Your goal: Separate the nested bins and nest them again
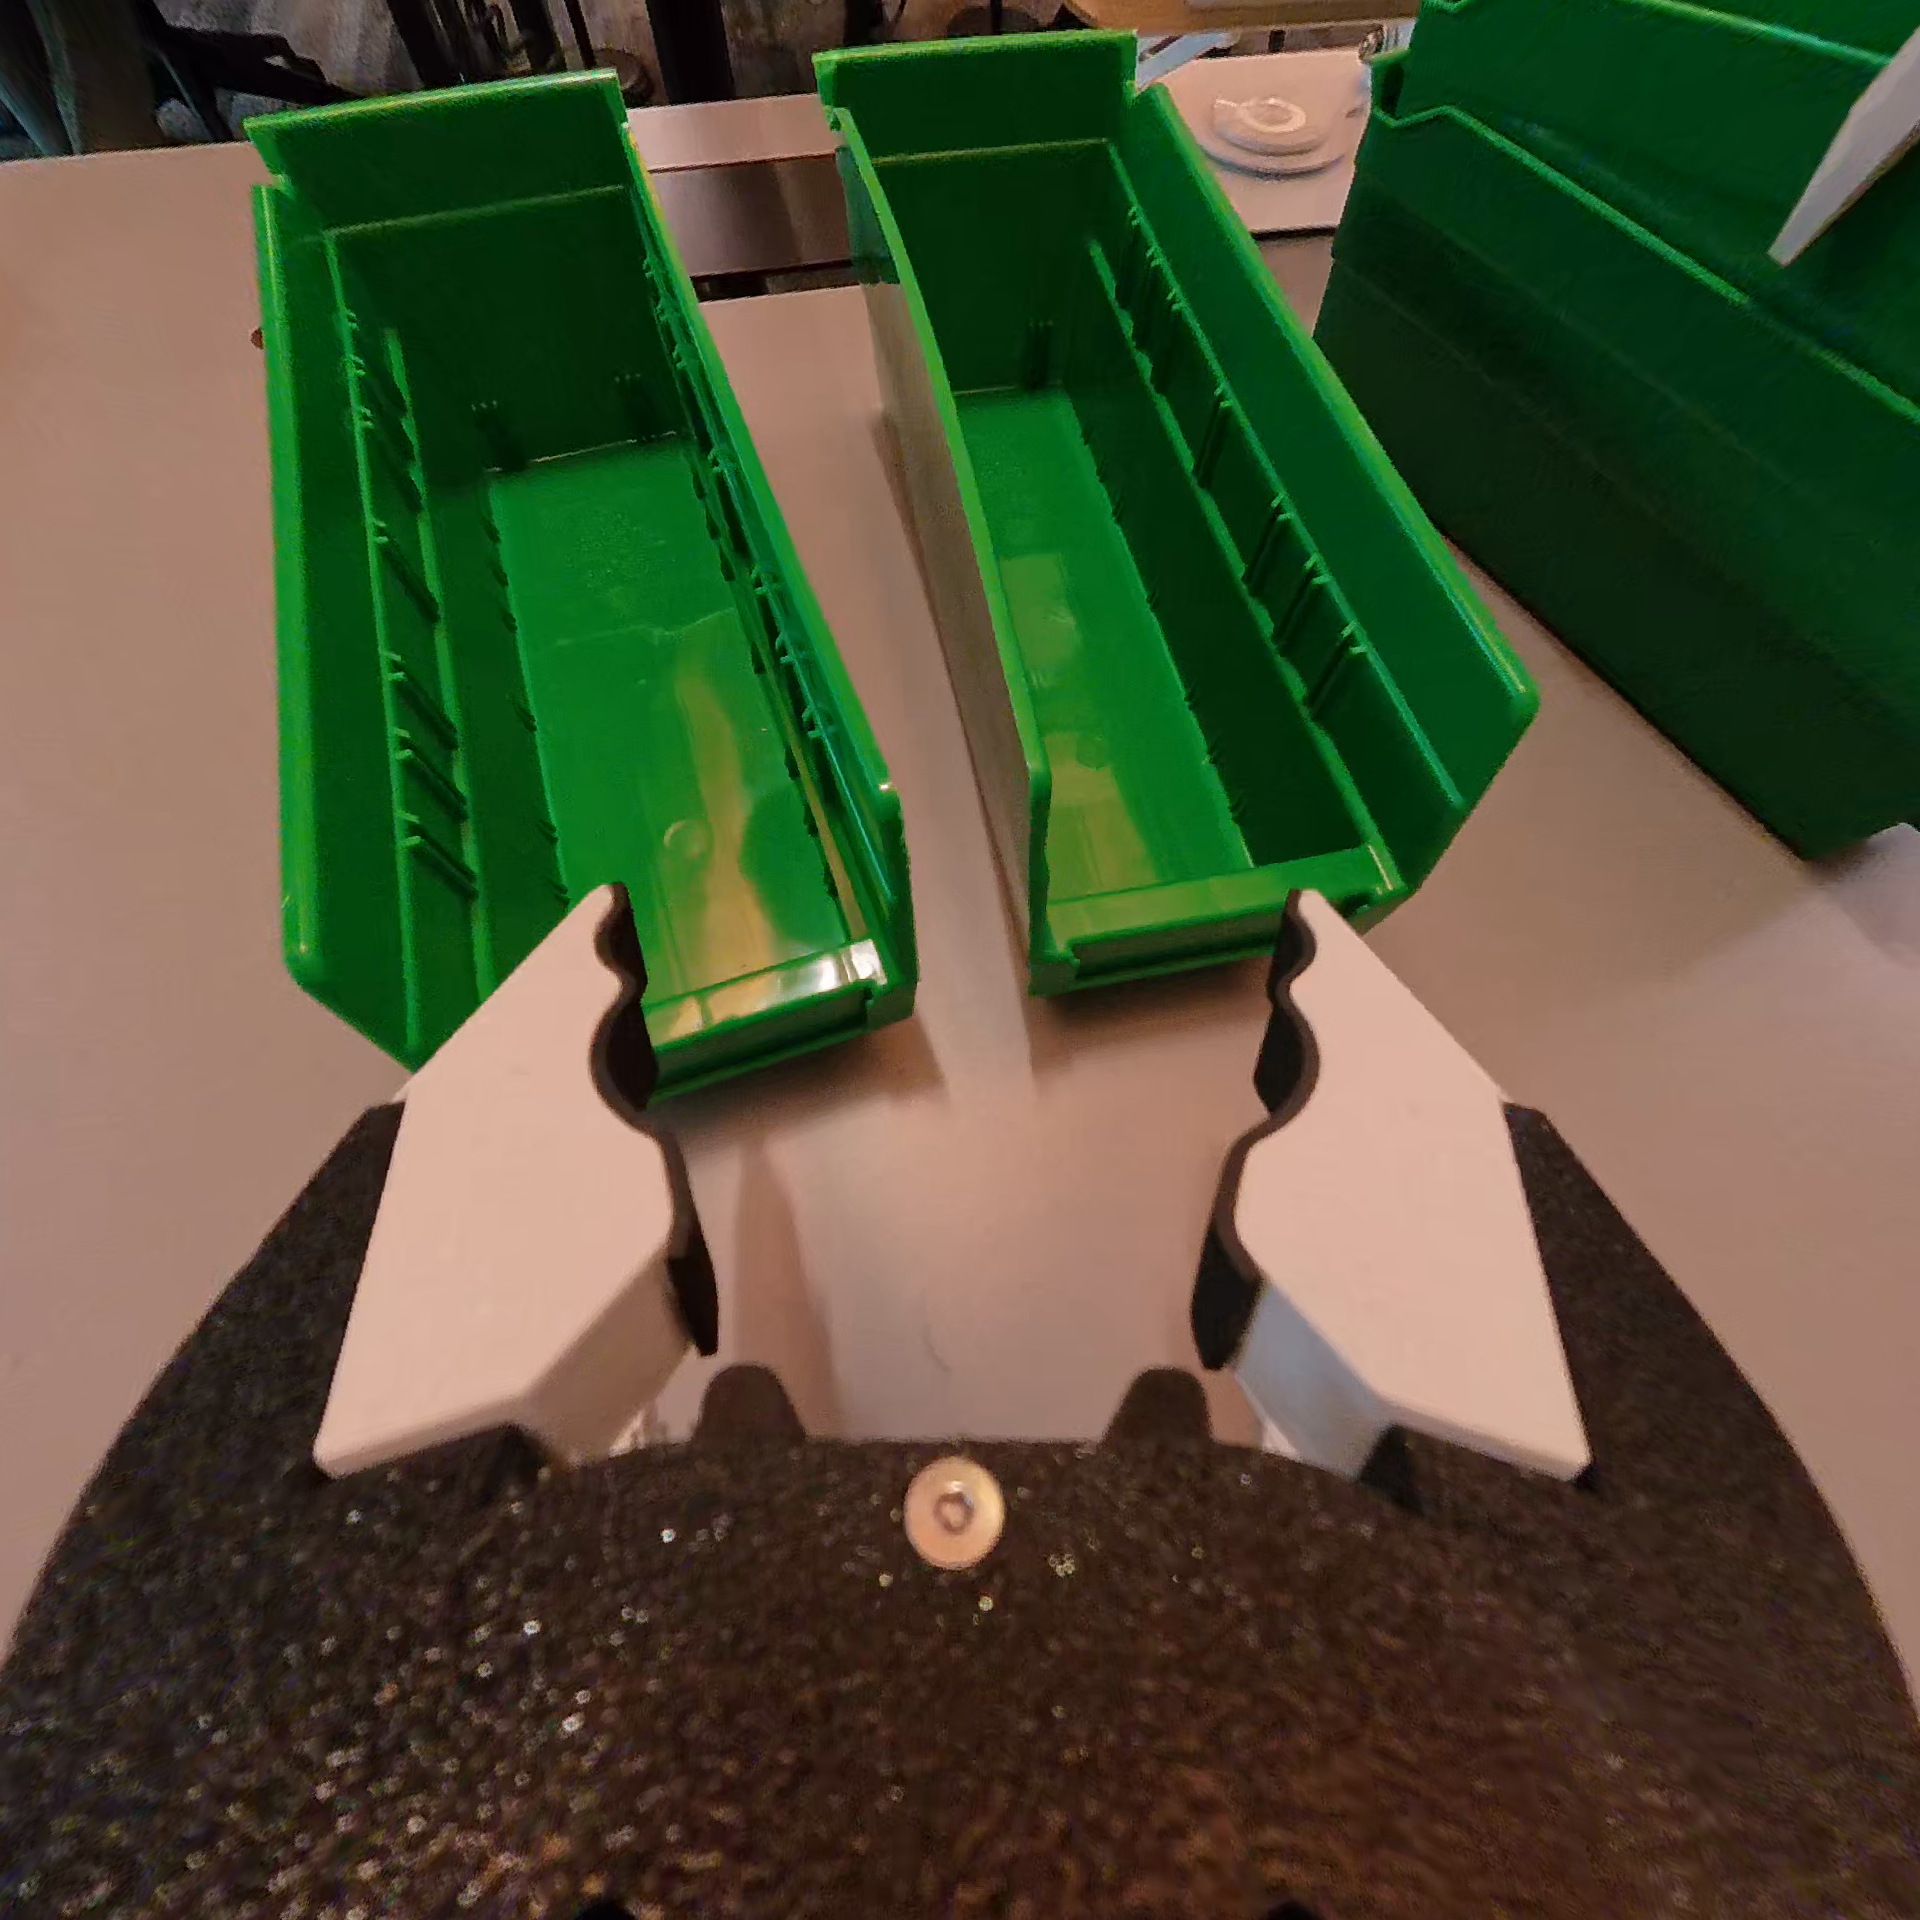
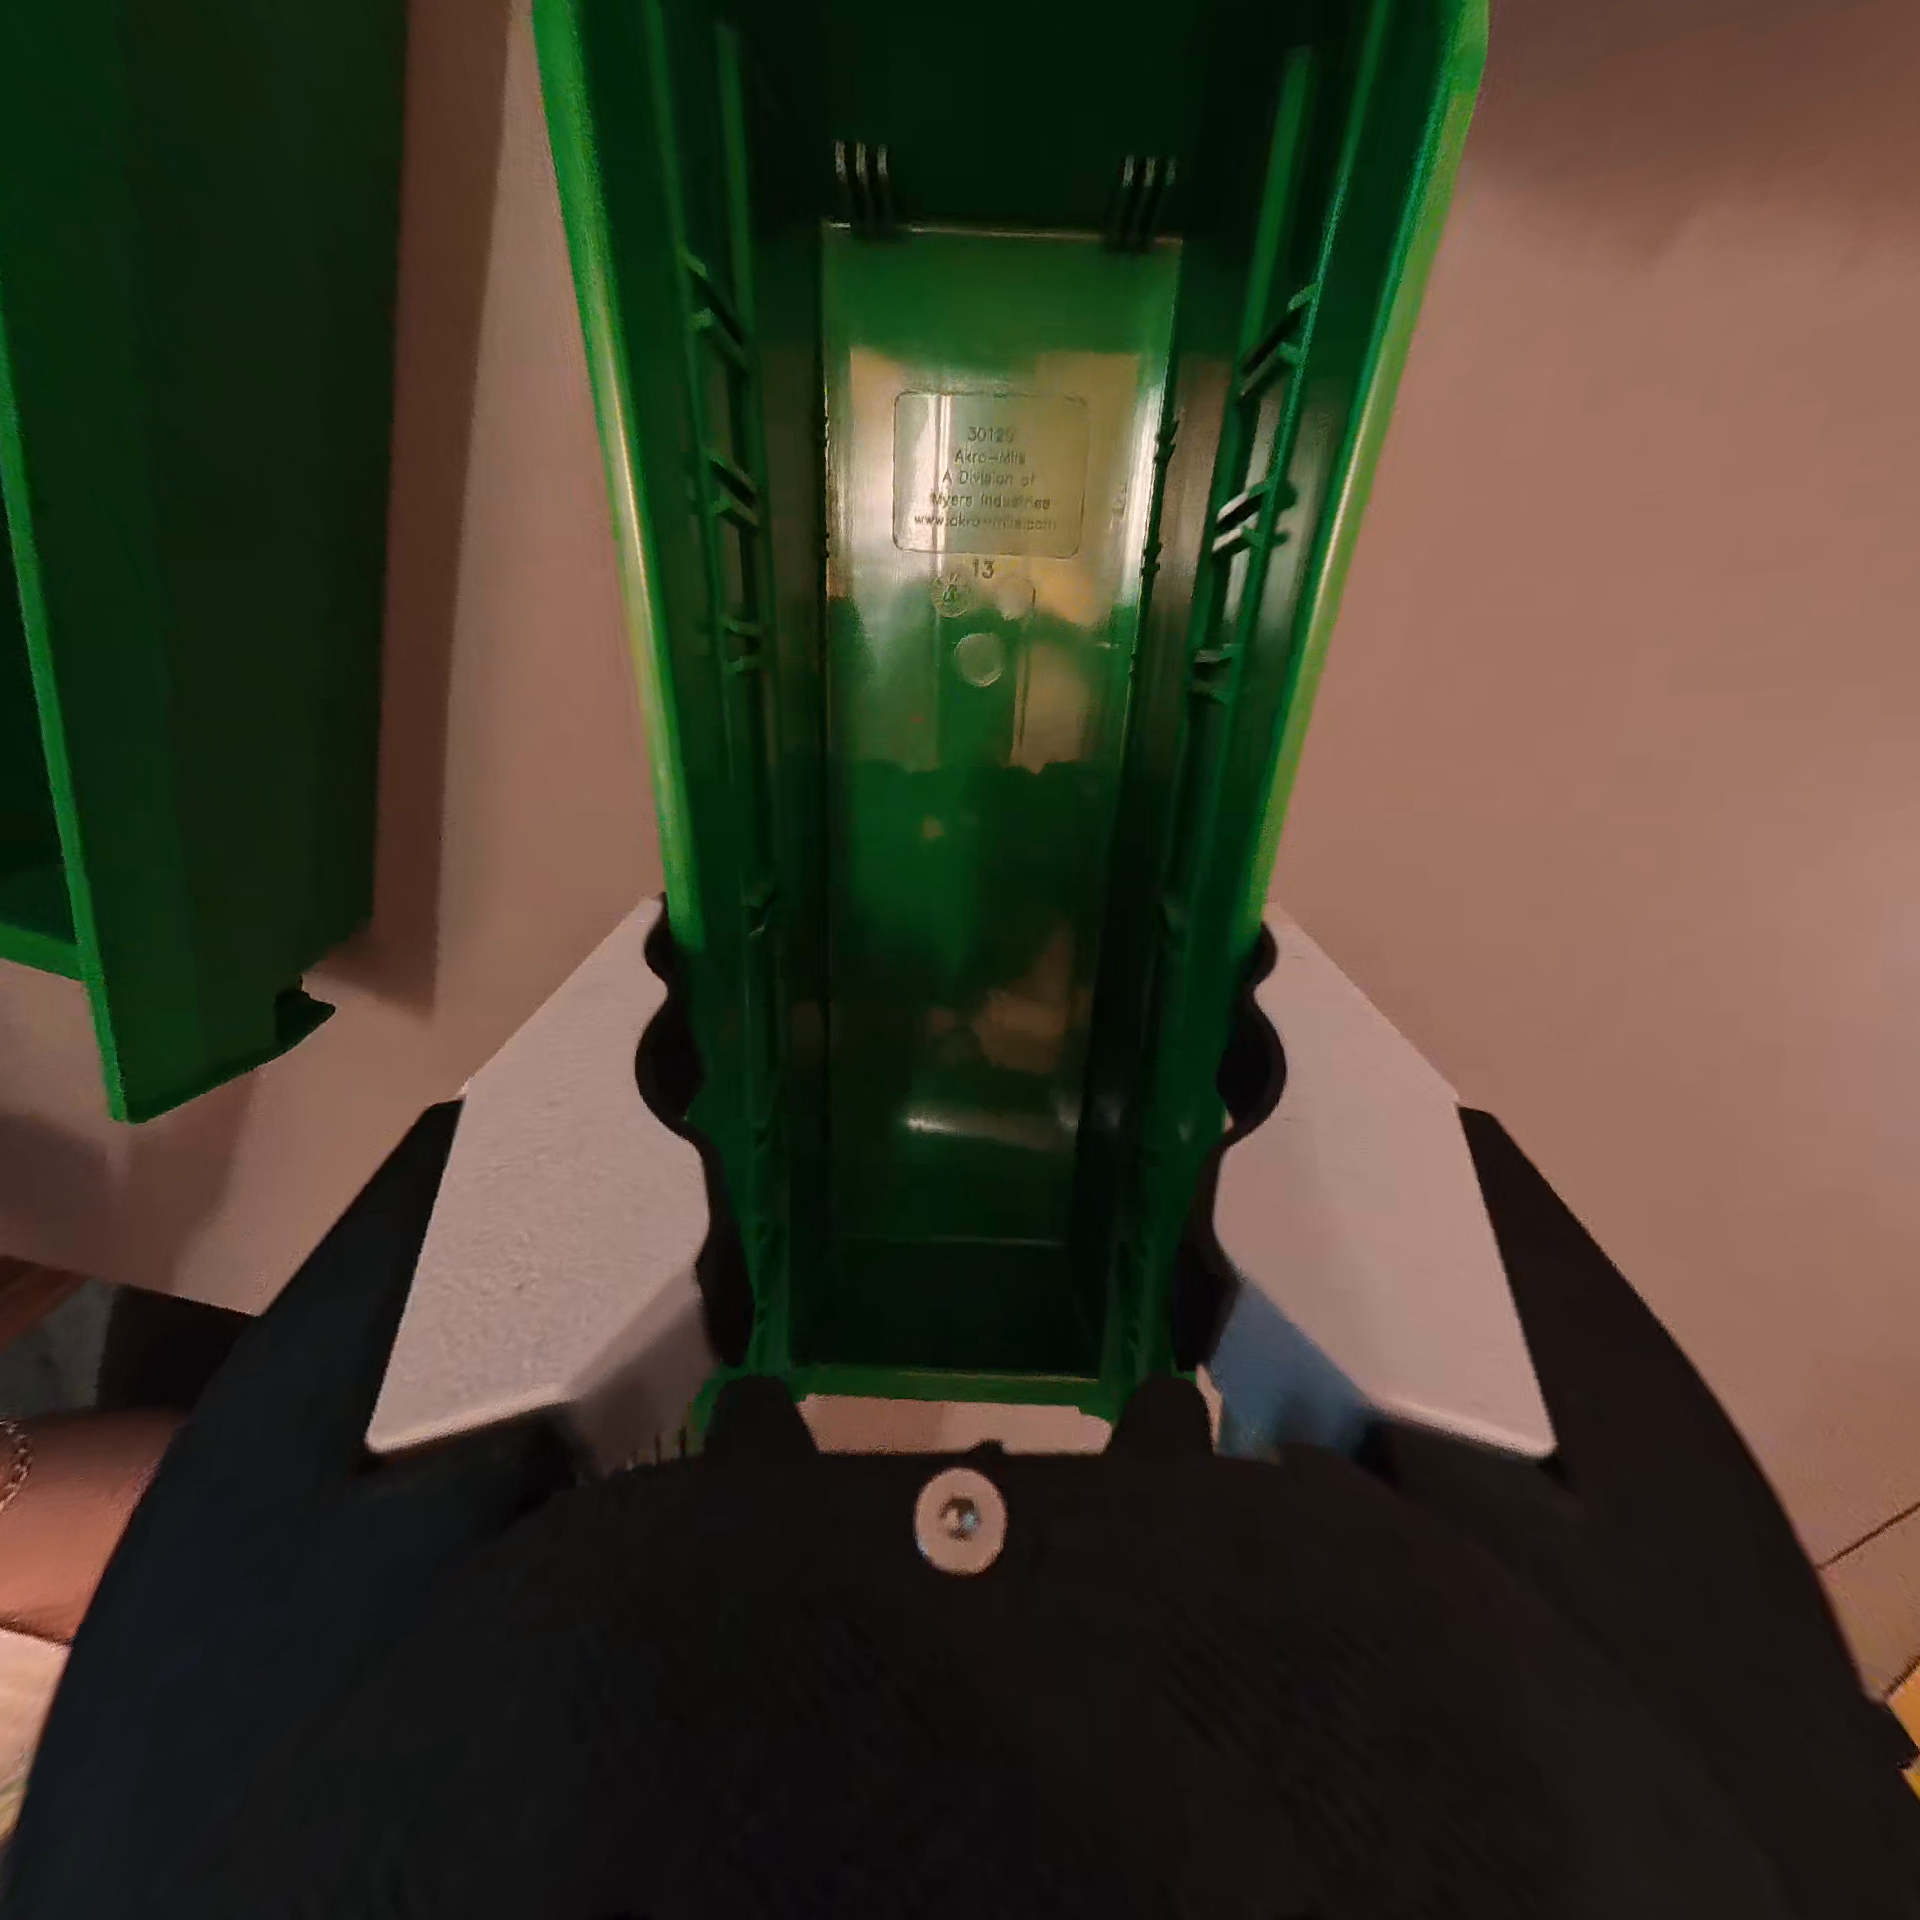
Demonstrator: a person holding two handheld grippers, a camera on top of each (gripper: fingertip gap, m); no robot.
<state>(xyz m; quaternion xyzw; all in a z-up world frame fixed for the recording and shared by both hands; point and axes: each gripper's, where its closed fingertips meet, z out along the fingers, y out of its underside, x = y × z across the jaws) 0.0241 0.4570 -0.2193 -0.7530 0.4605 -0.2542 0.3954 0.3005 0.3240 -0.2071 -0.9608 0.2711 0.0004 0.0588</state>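
In the left wrist view two long green bins stand side by side on the beige table (image 1: 125,831), a left bin (image 1: 582,623) and a right bin (image 1: 1195,623), both empty. My left gripper (image 1: 956,904) is open and empty just in front of their near ends. A third green bin (image 1: 1621,468) with stepped rims sits at the right, with a white fingertip (image 1: 1849,156) of the other gripper on it. In the right wrist view my right gripper (image 2: 961,920) is shut on a green bin (image 2: 997,623), its pads pressing the two outer side walls at the near end.
Another green bin (image 2: 208,520) lies to the left of the held one in the right wrist view. A white round object (image 1: 1278,125) lies at the table's far edge. Dark furniture stands behind the table. Bare table (image 2: 1610,623) lies to the right of the held bin.
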